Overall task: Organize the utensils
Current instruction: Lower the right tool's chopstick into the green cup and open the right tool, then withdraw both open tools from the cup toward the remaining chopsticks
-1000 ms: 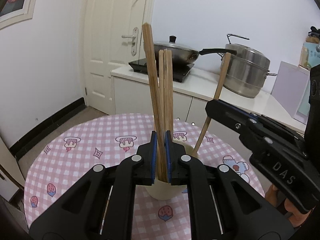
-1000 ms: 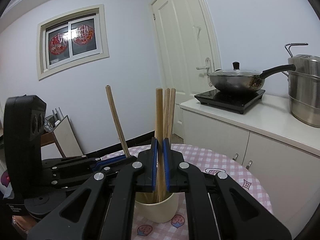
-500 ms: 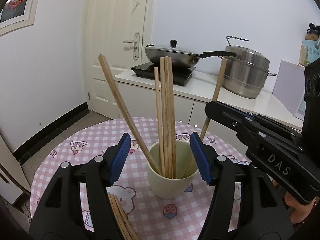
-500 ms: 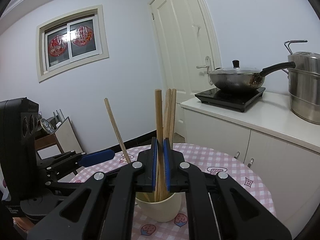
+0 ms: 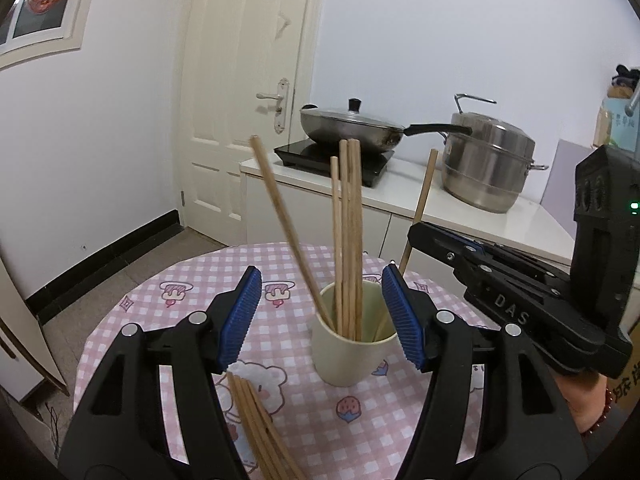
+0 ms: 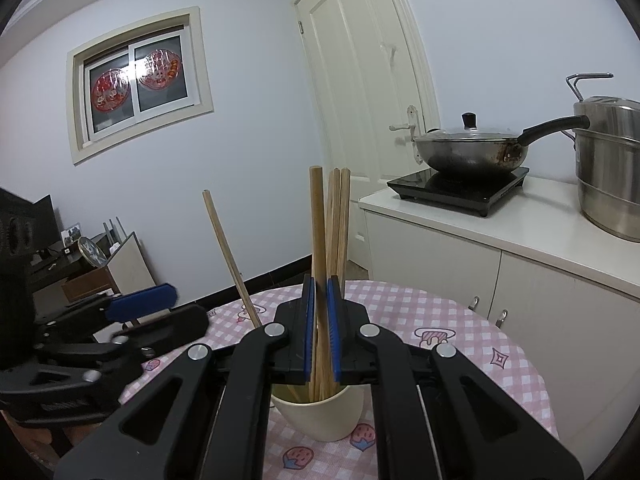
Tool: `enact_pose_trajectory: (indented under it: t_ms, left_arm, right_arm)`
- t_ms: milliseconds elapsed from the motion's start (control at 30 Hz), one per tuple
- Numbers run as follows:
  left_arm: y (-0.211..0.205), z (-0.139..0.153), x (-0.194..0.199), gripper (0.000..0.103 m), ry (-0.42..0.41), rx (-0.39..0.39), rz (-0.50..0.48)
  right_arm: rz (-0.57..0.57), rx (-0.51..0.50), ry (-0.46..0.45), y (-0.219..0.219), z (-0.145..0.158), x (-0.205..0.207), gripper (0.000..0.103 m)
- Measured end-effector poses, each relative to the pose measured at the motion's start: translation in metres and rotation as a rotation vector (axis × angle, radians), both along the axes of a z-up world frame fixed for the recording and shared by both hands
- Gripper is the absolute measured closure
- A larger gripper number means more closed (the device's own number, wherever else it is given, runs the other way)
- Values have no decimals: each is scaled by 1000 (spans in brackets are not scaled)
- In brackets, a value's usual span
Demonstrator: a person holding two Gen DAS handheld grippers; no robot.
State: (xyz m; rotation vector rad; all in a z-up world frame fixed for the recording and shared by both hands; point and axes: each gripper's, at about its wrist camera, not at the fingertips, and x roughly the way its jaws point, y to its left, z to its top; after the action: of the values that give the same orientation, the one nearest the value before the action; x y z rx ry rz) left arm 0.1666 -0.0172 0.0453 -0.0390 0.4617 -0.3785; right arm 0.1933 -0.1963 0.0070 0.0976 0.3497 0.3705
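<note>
From my remote seat, the chopsticks read as pale, matt bare wood, and the cup holding them looks like smooth cream plastic or ceramic; I cannot tell which. The surface wears a pink checked cloth with a slight sheen. Both grippers look like matt black plastic with ribbed blue pads. The wok and steamer pot are shiny metal.

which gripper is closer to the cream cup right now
Right. The right gripper is above the cream cup, shut on a chopstick standing in it. The left gripper is open, set back from the cup.
</note>
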Motion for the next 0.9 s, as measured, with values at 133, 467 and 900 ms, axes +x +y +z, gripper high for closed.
enact_pose_trajectory:
  t_ms: [133,467,900]
  left_arm:
    - [11,-8,-1,41,19,12,45]
    - [40,-35,-7,41,82,30,106]
    - [71,-92,-26,41,267,69,138]
  right_arm:
    - [-8,-2,23,3,-3,2,97]
    - [14,-34,61,15,-7,-12,72]
    - [107,-85,121,52,-38,-49,72]
